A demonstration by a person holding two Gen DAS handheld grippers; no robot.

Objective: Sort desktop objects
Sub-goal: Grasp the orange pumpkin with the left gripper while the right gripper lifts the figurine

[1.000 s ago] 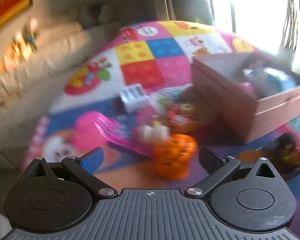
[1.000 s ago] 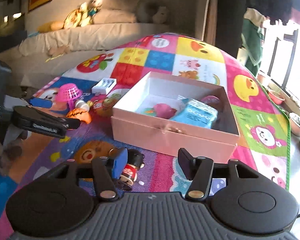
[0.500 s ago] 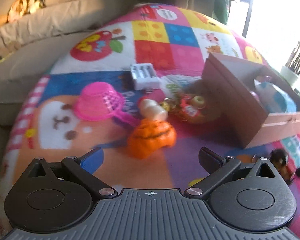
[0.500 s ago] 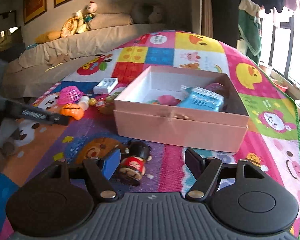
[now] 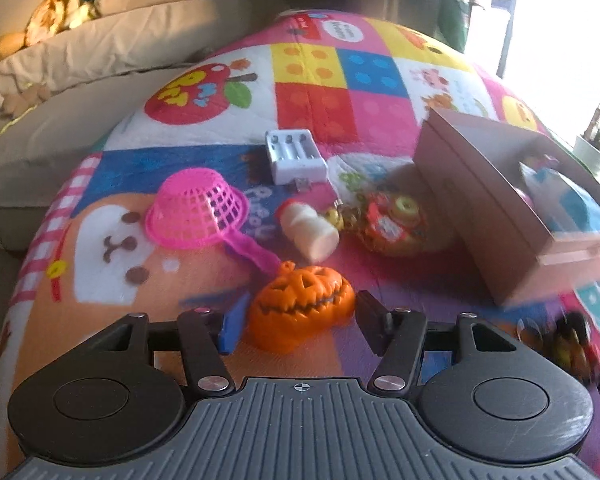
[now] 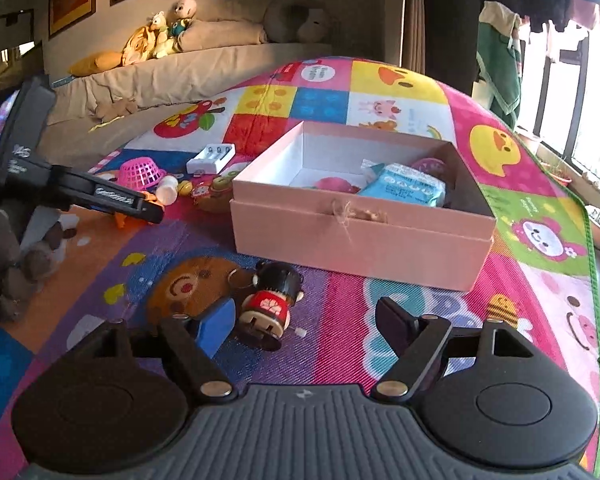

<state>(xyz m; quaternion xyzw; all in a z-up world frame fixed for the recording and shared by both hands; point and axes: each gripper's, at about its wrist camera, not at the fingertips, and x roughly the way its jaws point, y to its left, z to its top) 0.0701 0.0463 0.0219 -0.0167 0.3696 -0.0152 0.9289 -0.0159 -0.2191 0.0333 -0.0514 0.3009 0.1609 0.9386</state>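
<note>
Claw [image 5: 300, 326] low, astride pumpkin [image 5: 302, 312].

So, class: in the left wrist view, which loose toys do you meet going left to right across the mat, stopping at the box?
pink strainer → white battery charger → orange pumpkin → colourful keychain toy → pink box

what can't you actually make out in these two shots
- Orange plastic jack-o'-lantern pumpkin: in the right wrist view the left gripper's finger hides nearly all of it.
- Pink cardboard box: contents beyond the blue packet are hidden by the near wall; the left wrist view is blurred.
- Small wooden doll with black hair: face turned away; only a dark smear at the left wrist view's right edge.
- White battery charger: markings too small.
</note>
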